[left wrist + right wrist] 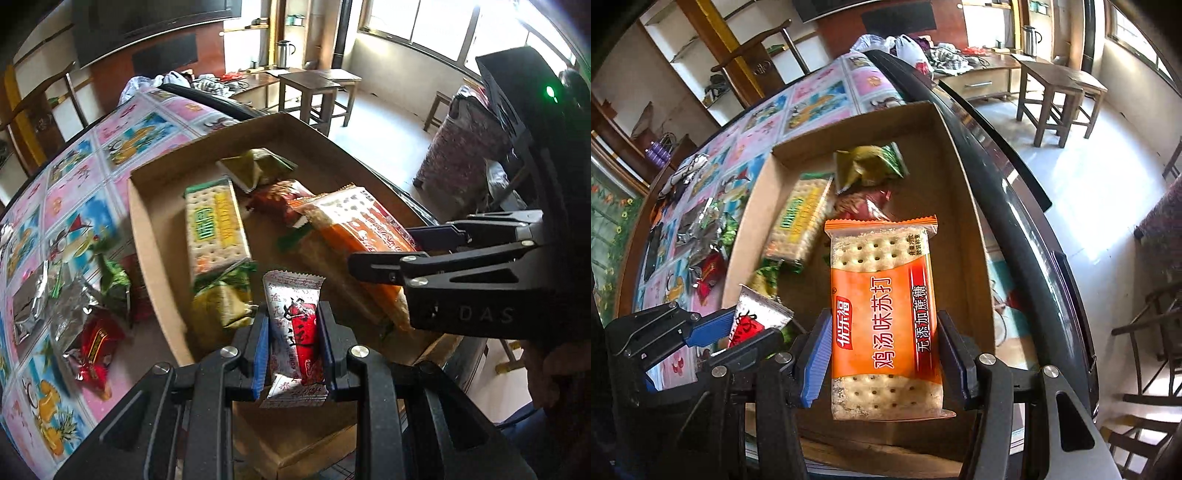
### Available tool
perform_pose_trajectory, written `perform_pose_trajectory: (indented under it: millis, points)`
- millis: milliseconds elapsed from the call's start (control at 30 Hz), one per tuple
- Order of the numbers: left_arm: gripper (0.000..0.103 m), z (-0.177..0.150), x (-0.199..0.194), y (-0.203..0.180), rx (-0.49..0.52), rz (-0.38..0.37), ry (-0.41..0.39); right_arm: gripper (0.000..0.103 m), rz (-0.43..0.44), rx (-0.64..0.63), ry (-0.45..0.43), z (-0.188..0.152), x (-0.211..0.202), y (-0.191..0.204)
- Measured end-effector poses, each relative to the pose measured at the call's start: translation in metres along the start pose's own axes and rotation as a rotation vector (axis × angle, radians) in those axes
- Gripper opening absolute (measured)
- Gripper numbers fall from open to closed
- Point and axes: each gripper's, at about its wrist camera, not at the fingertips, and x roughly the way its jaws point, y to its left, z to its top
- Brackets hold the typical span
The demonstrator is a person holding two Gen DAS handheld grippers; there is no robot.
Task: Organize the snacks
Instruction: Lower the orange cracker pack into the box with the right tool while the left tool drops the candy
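Note:
My left gripper (pixel 293 343) is shut on a small white and red snack packet (pixel 295 332), held over the near end of a brown cardboard box (pixel 147 236). My right gripper (pixel 882 354) is shut on an orange cracker pack (pixel 884 314), its blue pads against both long sides, above the same box (pixel 956 177). Each gripper shows in the other's view: the right one (pixel 384 258) with the orange pack (pixel 354 229), the left one (pixel 738 332) with the white and red packet (pixel 757 314). Inside the box lie a green-and-yellow cracker pack (pixel 216 225), a green pouch (pixel 255 168) and a dark red packet (pixel 280 199).
Loose snacks lie left of the box on the patterned tablecloth (pixel 74 177): silver foil packets (pixel 66 306), a red wrapped one (pixel 98 343), a green one (pixel 114 277). The table's dark rim (pixel 1015 206) runs right of the box. Wooden stools (pixel 1060 96) stand on the floor beyond.

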Motion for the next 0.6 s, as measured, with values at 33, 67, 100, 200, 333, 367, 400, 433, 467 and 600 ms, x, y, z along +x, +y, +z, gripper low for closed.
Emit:
perform_pose_trajectory:
  millis: [33,67,100,200,333,367,400,433,467,600]
  points:
    - [0.023,0.0,0.0014,-0.0007,0.006,-0.001,0.002,0.058,-0.002,0.0,0.002,-0.0002,0.0007,-0.0009]
    - [0.023,-0.0004,0.0034,-0.0025,0.012,-0.003,0.007,0.058,-0.003,0.001,0.005,-0.0006,0.0014,-0.002]
    - [0.023,-0.0002,0.0049,-0.0028,0.014,-0.004,0.01,0.058,-0.003,0.001,0.006,-0.0009,0.0018,-0.002]
    - [0.024,0.0002,0.0082,-0.0031,0.018,-0.008,0.016,0.058,-0.006,-0.006,0.008,-0.001,0.0022,-0.0012]
    - [0.024,-0.0006,0.01,-0.0032,0.019,-0.013,0.019,0.058,-0.004,-0.002,0.008,-0.0018,0.0026,-0.0008]
    - [0.024,-0.0008,0.0097,-0.0032,0.02,-0.012,0.018,0.058,-0.004,-0.002,0.008,-0.0022,0.0028,-0.0002]
    - [0.024,-0.0009,0.0095,-0.0041,0.021,-0.012,0.018,0.058,-0.004,-0.003,0.009,-0.0027,0.0027,0.0]
    - [0.024,-0.0009,0.0097,-0.0044,0.022,-0.015,0.02,0.058,-0.004,-0.005,0.009,-0.0033,0.0021,0.0005]
    - [0.024,-0.001,0.0099,-0.0053,0.025,-0.017,0.022,0.058,-0.003,-0.008,0.009,-0.0041,0.0015,0.0012]
    - [0.024,-0.0011,0.0081,-0.0085,0.041,-0.016,0.017,0.059,0.004,0.012,0.004,-0.0078,-0.002,-0.0008]
